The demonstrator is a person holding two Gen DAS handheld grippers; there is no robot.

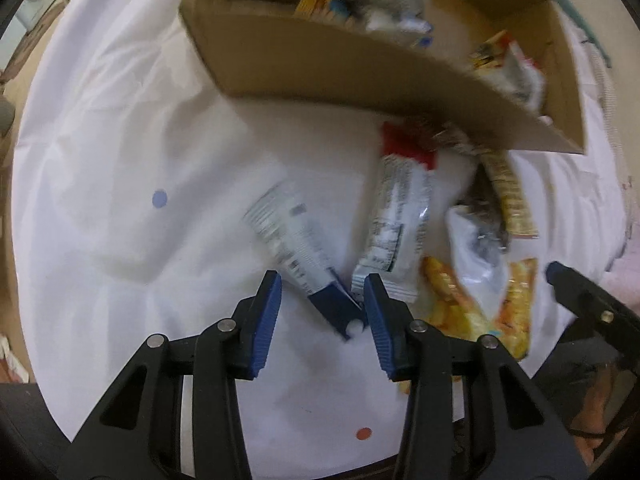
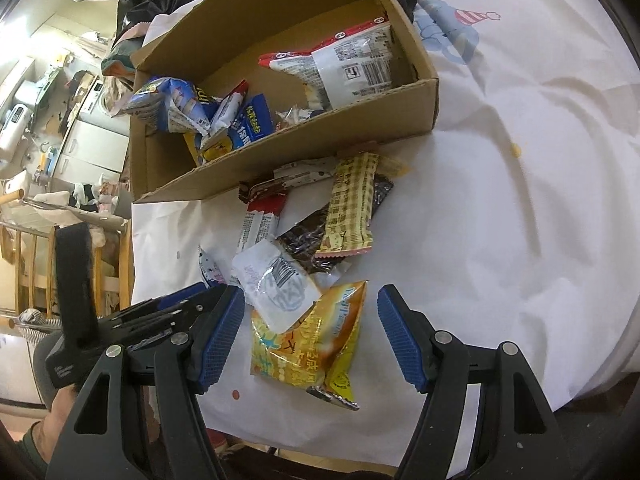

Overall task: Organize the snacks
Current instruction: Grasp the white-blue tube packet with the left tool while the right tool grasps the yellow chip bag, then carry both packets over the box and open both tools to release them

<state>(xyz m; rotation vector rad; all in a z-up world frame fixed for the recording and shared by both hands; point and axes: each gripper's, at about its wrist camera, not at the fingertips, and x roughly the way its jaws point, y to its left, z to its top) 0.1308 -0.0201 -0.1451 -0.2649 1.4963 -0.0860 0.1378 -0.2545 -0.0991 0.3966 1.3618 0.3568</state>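
A cardboard box (image 1: 320, 64) (image 2: 304, 152) holding several snack packs stands on the white cloth. Loose snacks lie in front of it. My left gripper (image 1: 322, 312) is open, its fingers on either side of a white pack with a blue end (image 1: 304, 256). A white and red bar (image 1: 396, 216) lies just right of it. My right gripper (image 2: 312, 336) is open around a yellow snack bag (image 2: 316, 344) (image 1: 476, 304). A white pouch (image 2: 276, 284), a dark brown pack (image 2: 316, 236) and a checked yellow bar (image 2: 352, 204) lie beyond it.
The white cloth (image 2: 500, 200) covers the table, with printed dots (image 1: 159, 199) and a cartoon print (image 2: 452, 36). The table's front edge runs just under both grippers. The left gripper's body (image 2: 120, 320) shows at the left of the right wrist view. Room clutter lies beyond the left edge.
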